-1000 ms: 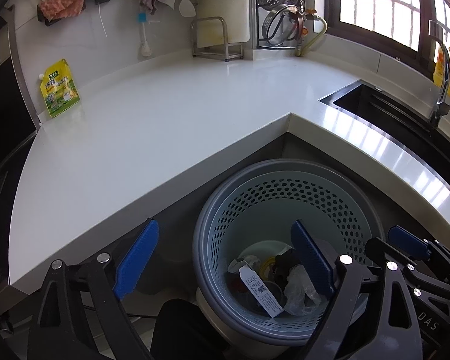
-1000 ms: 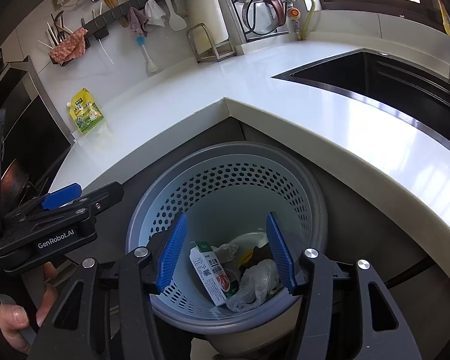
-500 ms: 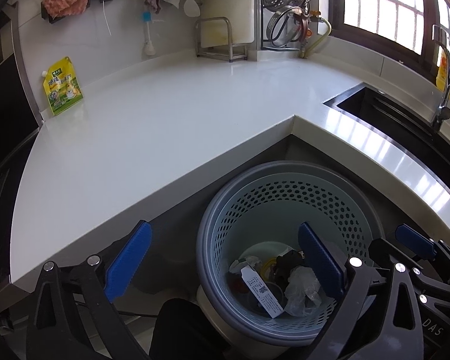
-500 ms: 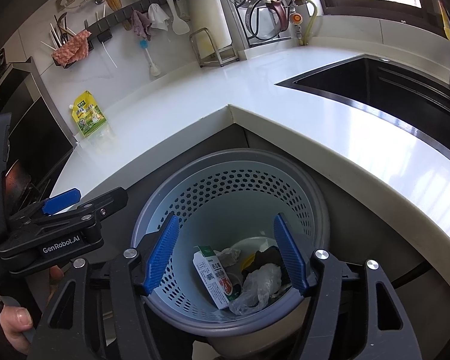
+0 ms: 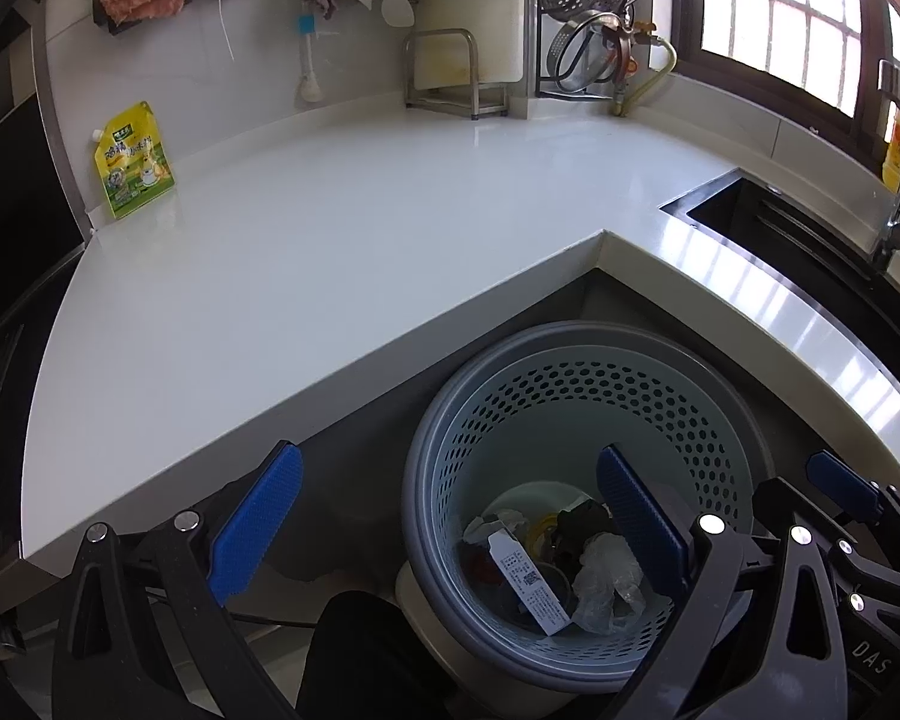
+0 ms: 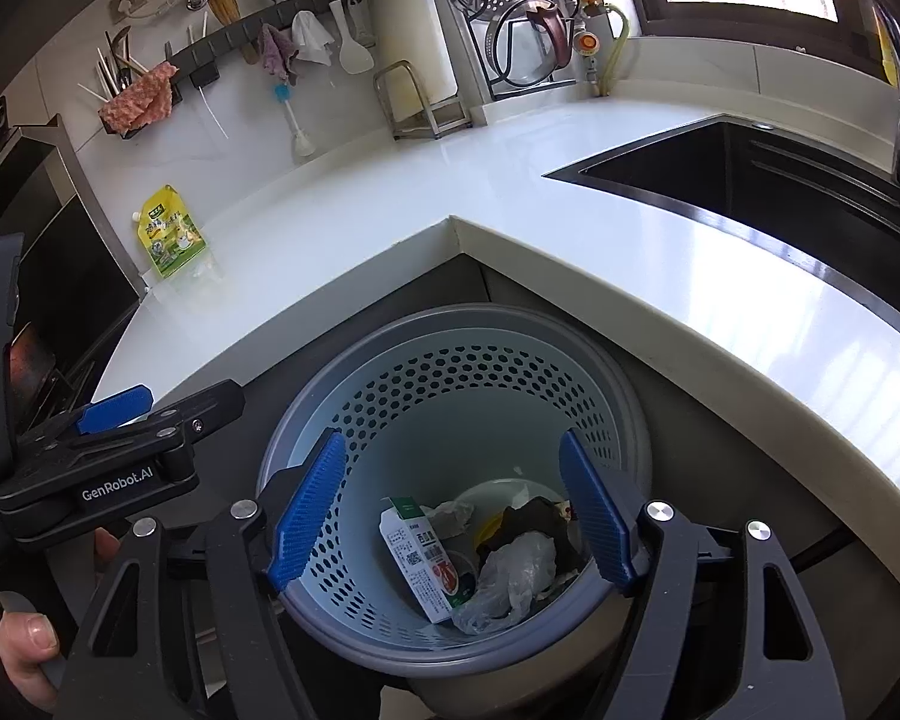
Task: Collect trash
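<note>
You stand at the inner corner of a glossy white L-shaped countertop [image 5: 342, 252] in a kitchen, with a barred window [image 5: 798, 30] at one o'clock in the left wrist view and a black sunken sink [image 6: 768, 180] at two o'clock in the right wrist view. On the tiled back wall at eleven o'clock hangs a dark rail with a pink cloth [image 6: 141, 97], and a yellow-green stand-up pouch [image 5: 133, 159] leans at the wall at ten o'clock. A steel rack with a steamer tray and a glass pot lid [image 5: 588, 54] stands at twelve.

Below the counter's corner, at five o'clock in the left view, sits the grey perforated plastic waste basket [image 5: 678, 396]. In its bottom lie a white carton with green print [image 6: 420, 558], a crumpled clear plastic bag [image 6: 513, 576] touching it, and dark scraps behind.

Your left gripper [image 5: 450, 519] stands spread as wide as it goes, nothing between its blue pads, the right-hand pad over the basket mouth. Your right gripper [image 6: 453, 513] hangs over the basket with its jaws opening, empty, the trash well below them.
</note>
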`<state>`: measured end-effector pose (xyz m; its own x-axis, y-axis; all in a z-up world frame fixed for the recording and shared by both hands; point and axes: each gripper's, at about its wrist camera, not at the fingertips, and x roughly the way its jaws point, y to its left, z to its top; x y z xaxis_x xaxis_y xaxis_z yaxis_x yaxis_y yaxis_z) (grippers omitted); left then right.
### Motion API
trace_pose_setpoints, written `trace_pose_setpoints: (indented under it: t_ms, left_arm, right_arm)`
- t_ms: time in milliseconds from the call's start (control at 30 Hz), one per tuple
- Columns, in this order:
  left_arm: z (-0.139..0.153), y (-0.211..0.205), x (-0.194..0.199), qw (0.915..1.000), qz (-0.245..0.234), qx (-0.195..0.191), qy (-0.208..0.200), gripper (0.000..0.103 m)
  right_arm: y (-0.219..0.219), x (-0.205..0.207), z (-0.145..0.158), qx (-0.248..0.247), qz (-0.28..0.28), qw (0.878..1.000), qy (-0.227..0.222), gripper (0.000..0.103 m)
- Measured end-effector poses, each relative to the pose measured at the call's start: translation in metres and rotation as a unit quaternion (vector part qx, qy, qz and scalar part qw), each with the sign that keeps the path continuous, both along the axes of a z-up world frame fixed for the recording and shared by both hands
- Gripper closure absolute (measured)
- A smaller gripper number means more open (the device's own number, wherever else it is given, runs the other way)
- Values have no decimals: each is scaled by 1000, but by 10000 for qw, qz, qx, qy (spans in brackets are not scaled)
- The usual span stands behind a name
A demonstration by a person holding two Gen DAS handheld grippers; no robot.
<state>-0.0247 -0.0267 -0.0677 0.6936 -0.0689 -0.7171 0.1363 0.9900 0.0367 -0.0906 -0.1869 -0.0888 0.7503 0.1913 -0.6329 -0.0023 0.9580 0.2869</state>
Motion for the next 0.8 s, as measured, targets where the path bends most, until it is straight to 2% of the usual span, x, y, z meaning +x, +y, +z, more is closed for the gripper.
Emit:
trace_pose_setpoints:
  t_ms: [800]
  left_arm:
    - [3, 2, -3, 9999, 92, 4, -81, 6]
  right_arm:
    - [-1, 1, 6, -34, -75, 9999, -79, 31]
